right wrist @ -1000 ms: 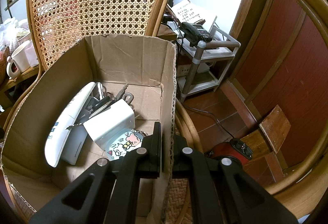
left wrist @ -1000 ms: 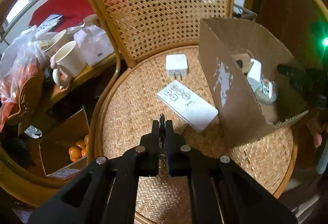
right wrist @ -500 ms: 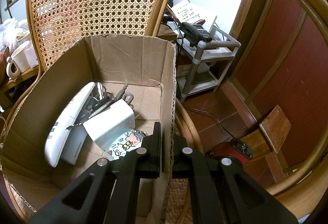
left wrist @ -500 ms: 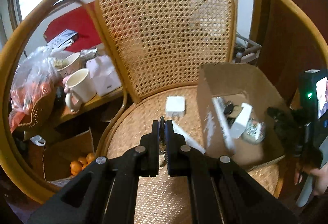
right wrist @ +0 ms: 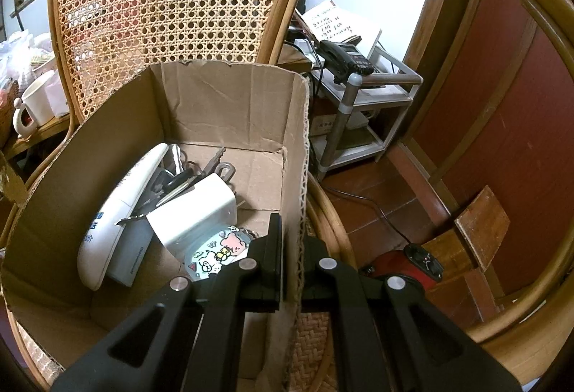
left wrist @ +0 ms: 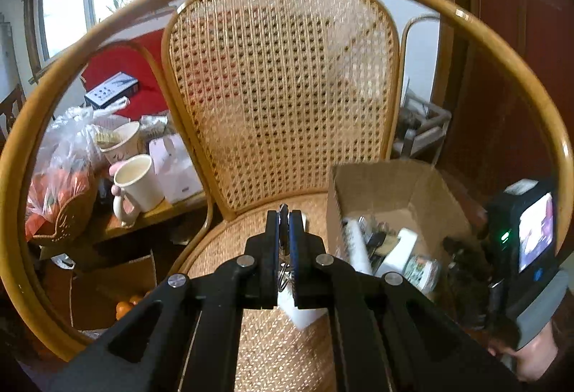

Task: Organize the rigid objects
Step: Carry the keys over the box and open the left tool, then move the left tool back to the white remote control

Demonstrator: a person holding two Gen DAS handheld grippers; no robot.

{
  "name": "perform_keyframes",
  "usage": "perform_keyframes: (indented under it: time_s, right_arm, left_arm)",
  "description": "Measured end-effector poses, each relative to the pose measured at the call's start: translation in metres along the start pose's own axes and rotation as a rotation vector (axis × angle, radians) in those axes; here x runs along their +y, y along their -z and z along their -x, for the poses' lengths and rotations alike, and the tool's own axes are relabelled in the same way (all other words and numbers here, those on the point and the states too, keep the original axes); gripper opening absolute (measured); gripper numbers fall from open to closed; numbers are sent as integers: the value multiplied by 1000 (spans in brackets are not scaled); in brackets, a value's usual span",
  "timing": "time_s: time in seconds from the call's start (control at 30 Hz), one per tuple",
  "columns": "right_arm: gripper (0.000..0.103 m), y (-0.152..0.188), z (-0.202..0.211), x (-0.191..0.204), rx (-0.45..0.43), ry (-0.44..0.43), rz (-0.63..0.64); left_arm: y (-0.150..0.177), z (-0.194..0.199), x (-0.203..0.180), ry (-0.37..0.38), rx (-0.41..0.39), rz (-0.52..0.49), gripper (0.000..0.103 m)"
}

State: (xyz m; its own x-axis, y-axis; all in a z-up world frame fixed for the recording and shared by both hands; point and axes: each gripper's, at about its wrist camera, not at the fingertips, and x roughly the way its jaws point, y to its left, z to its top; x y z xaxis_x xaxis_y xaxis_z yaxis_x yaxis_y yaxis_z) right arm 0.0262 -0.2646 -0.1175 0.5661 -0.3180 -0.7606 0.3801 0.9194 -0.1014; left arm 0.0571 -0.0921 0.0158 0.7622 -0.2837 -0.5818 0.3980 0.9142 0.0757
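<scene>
Rattan chair [left wrist: 283, 87], woven cane back and round cane seat, carries the whole work area. Cardboard box [right wrist: 229, 105], top open, stands on the seat's right half in the left wrist view, its back wall near the chair back. Right gripper [right wrist: 288, 248] is clenched on the box's right-hand wall: one finger inside the box, the other outside, corrugated edge running up between them. Inside the box, leaning against the left wall, a long white remote [right wrist: 118, 209]; against it a white adapter block [right wrist: 195, 212] tilted on its side; behind these a cluster of metal keys and dark-handled tools [right wrist: 201, 169], individual items not separable; at the near end a round sticker-covered tin [right wrist: 219, 250] with cartoon bears, partly hidden by the gripper finger. On the bare seat left of the box a flat white remote [left wrist: 305, 315], mostly hidden behind the left gripper [left wrist: 284, 223]. That gripper is above the seat, jaws pressed together on a small thin metal piece [left wrist: 284, 210] whose dark tip sticks out past the fingertips, with a wire ring [left wrist: 284, 275] hanging lower down between the fingers; probably a key on a ring, cannot confirm. Side table to the left of the chair holds a cream mug [left wrist: 138, 182].
</scene>
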Motion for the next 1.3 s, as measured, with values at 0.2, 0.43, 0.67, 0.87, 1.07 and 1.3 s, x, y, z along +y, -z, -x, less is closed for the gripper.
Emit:
perform_keyframes:
  time_s: [0.2, 0.43, 0.67, 0.87, 1.07, 1.3]
  right_arm:
    - [7, 0, 0, 0, 0, -1, 0]
    - [6, 0, 0, 0, 0, -1, 0]
    - [7, 0, 0, 0, 0, -1, 1]
    - [7, 0, 0, 1, -1, -2, -1]
    - [7, 0, 0, 1, -1, -1, 1]
    - [7, 0, 0, 1, -1, 0, 1]
  left_arm:
    - [-13, 27, -5, 71, -116, 55, 5]
    - [-22, 45, -26, 199, -179, 54, 5]
    - [-9, 19, -48, 201, -79, 2, 6]
    - [0, -3, -41, 151, -12, 18, 29]
    - [0, -13, -17, 37, -24, 65, 90]
    - [-3, -44, 18, -7, 67, 131, 97]
